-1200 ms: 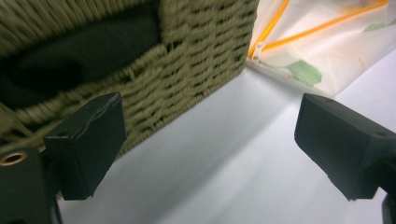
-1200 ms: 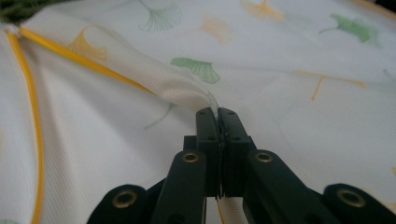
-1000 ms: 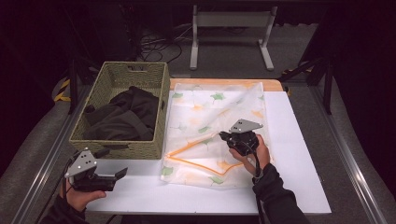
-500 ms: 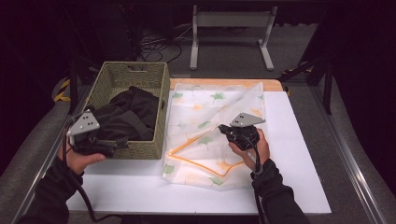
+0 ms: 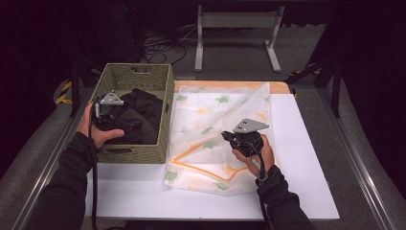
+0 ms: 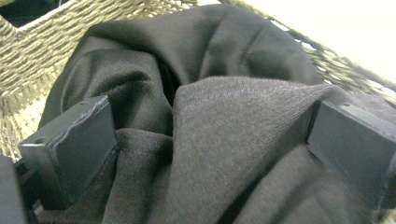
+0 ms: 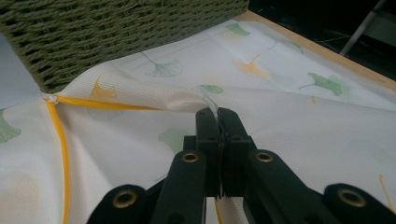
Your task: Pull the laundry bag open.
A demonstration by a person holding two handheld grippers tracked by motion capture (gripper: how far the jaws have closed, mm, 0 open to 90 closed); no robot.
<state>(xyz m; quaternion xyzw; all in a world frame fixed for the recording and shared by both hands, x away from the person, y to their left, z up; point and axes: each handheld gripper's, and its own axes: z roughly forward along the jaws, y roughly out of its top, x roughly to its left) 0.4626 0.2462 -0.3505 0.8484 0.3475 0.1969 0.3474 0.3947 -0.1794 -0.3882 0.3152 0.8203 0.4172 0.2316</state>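
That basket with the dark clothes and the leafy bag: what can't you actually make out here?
- Basket floor: covered by the black garment, high view.
- What kind of garment: crumpled folds and blur, left gripper view.
- Bag interior: milky fabric, high view.
- Bag edge pinched in the right tongs: hidden between closed jaws.

1. basket [image 5: 131, 148] stands on the left part of the table [image 5: 306, 182].
2. clothing [image 5: 139, 117] lies in the basket.
3. bag [image 5: 215, 110] lies flat just right of the basket, touching its wall.
4. stand [image 5: 234, 28] is behind the table.
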